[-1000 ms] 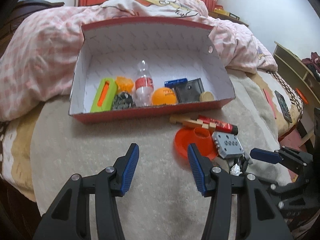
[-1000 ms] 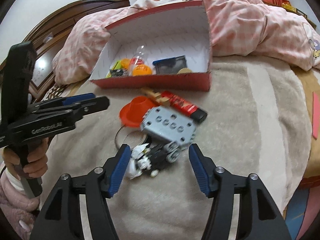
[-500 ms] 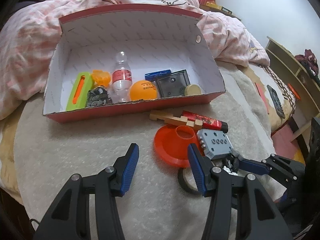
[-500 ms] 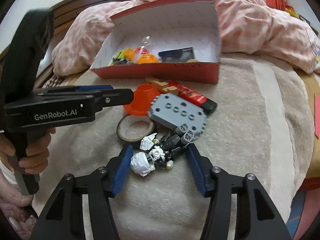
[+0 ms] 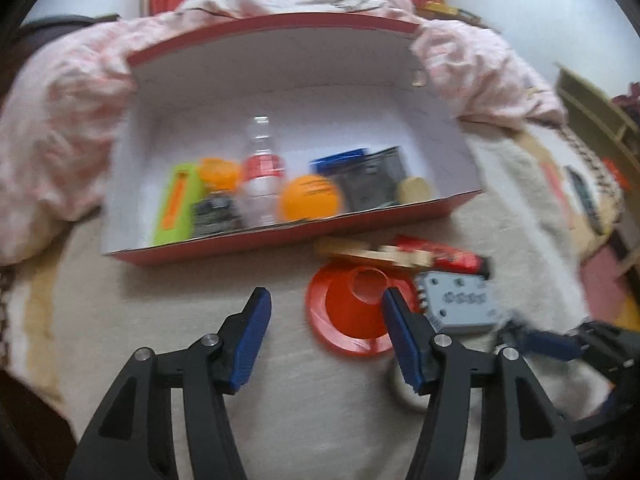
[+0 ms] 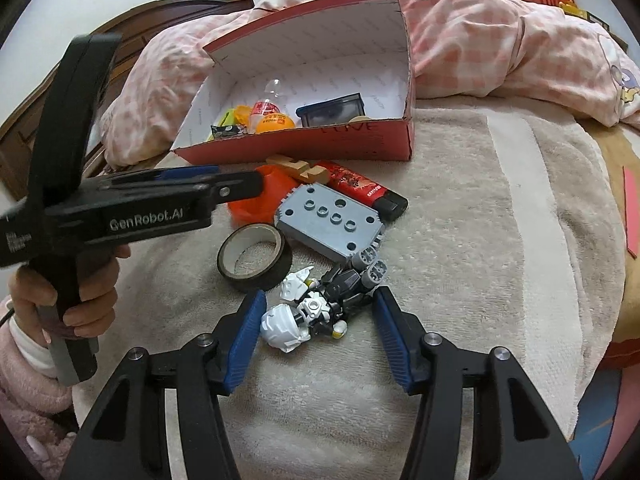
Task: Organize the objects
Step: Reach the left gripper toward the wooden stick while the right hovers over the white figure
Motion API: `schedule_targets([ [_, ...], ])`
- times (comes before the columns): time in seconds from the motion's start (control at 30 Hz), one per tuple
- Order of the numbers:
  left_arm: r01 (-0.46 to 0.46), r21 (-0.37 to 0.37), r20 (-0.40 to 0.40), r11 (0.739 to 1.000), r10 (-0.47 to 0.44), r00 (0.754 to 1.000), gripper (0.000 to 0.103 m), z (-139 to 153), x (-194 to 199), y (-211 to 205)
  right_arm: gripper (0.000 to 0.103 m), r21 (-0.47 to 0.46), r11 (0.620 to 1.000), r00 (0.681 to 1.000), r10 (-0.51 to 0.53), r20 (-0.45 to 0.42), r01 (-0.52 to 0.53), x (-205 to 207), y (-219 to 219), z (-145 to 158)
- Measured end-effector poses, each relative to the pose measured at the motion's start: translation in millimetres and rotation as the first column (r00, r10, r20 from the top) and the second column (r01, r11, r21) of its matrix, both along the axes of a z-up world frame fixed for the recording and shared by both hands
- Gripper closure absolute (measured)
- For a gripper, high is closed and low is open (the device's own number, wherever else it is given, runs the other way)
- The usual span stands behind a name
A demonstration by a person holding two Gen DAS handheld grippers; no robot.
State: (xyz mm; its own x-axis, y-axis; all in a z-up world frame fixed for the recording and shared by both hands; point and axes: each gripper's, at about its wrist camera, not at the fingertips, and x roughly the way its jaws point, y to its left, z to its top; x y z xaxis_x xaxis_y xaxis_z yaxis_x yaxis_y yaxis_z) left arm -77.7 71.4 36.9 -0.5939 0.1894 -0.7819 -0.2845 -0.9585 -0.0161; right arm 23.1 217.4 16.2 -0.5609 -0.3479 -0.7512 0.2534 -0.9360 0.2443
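Down on the beige blanket (image 6: pixel 460 208), the right gripper (image 6: pixel 316 322) is hovering with its blue-padded fingers (image 6: pixel 390 336) spread wide on either side of a small black-and-white robot figure (image 6: pixel 316 312), not yet touching it. The figure is lying on its side, its white head (image 6: pixel 282 326) just beside the left pad. Just beyond it, a roll of dark tape (image 6: pixel 255 257) is lying flat, and a grey studded building plate (image 6: pixel 332 222) is resting next to the roll, its far edge touching a red tube with a black cap (image 6: pixel 366 194). A wooden block piece (image 6: pixel 298 168) is sitting across an orange cone (image 6: pixel 260 200), near the front wall of the red cardboard box (image 6: pixel 320 146).

Meanwhile the left gripper (image 5: pixel 326 330) is pointing toward the box (image 5: pixel 280 236), its fingers (image 5: pixel 250 332) also held wide and gripping nothing; the right-hand pad is overlapping the orange cone (image 5: pixel 348 312) in that blurred view. Inside the box, a green case (image 5: pixel 176 204), a clear bottle with a red label (image 5: pixel 262 176), an orange ball (image 5: pixel 310 198), a dark translucent box (image 5: pixel 370 180) and a pale round piece (image 5: pixel 414 190) are lined up along the front wall. Behind the box, a pink checked quilt (image 6: pixel 500 36) is bunched up. From the right wrist view, a hand (image 6: pixel 72 300) is gripping the left tool's handle.
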Motion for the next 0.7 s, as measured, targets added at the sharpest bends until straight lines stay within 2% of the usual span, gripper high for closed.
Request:
schedule_targets([
  [0.2, -0.041, 0.028, 0.022, 0.999, 0.04, 0.999, 0.045, 0, 3, -20, 0.046, -0.003, 1.0, 1.0, 0.001, 0.001, -0.001, 0, 0, 0],
  [0.37, 0.058, 0.128, 0.044, 0.99, -0.064, 0.997, 0.042, 5, 1, -7, 0.046, -0.004, 1.0, 1.0, 0.003, 0.001, -0.003, 0, 0, 1],
  [0.43, 0.08, 0.112, 0.044, 0.991, -0.085, 0.995, 0.038, 4, -2, 4, 0.046, -0.007, 1.0, 1.0, 0.003, 0.0, -0.003, 0, 0, 1],
  [0.53, 0.074, 0.034, 0.043, 0.997, -0.075, 0.996, 0.038, -6, -10, 15, 0.046, -0.018, 1.0, 1.0, 0.004, -0.001, -0.004, 0, 1, 0],
  [0.6, 0.064, 0.024, 0.052, 0.998, -0.065, 0.997, 0.038, -11, -13, 16, 0.046, -0.025, 1.0, 1.0, 0.007, -0.001, -0.007, 0, 2, 0],
  [0.7, 0.065, 0.028, 0.108, 0.998, -0.067, 0.992, 0.038, -21, -19, 17, 0.046, -0.031, 0.999, 1.0, 0.011, -0.002, -0.011, -1, 2, -1],
])
